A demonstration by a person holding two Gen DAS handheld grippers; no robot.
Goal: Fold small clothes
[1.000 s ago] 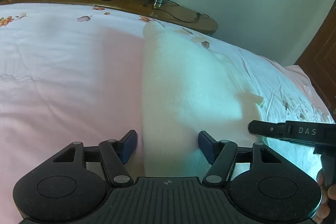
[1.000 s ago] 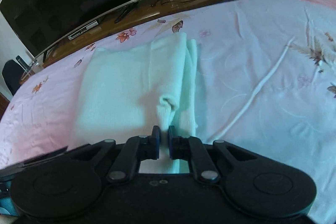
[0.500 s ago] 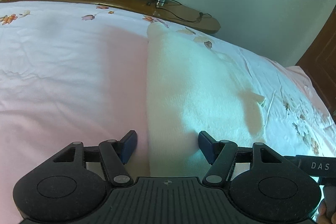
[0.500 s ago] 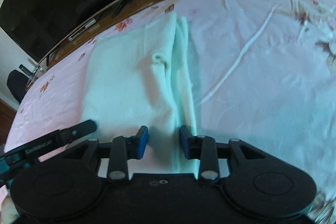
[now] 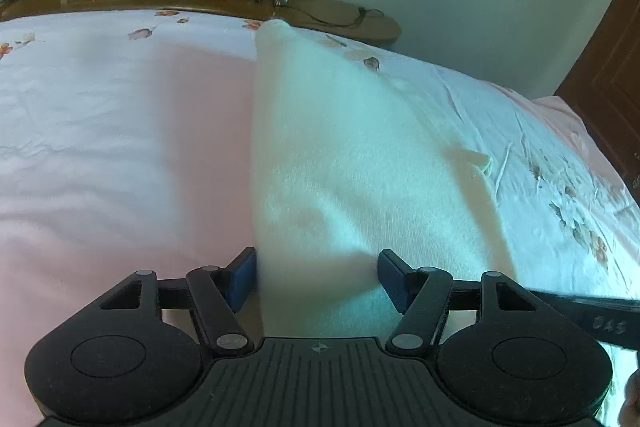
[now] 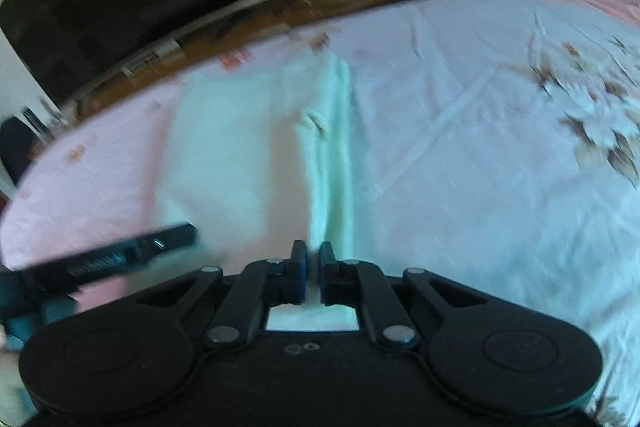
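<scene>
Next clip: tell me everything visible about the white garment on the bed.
The garment is white, soft and knit-looking, and lies flat on the pink floral sheet, folded into a long strip that runs away from both cameras. Its left edge is straight; along the right side narrower layers overlap, with a small bump of bunched cloth partway along. The left tool stands open astride its near end, pads not pressing. The right tool is closed at the near end of the right-side fold; whether cloth is pinched is unclear.
</scene>
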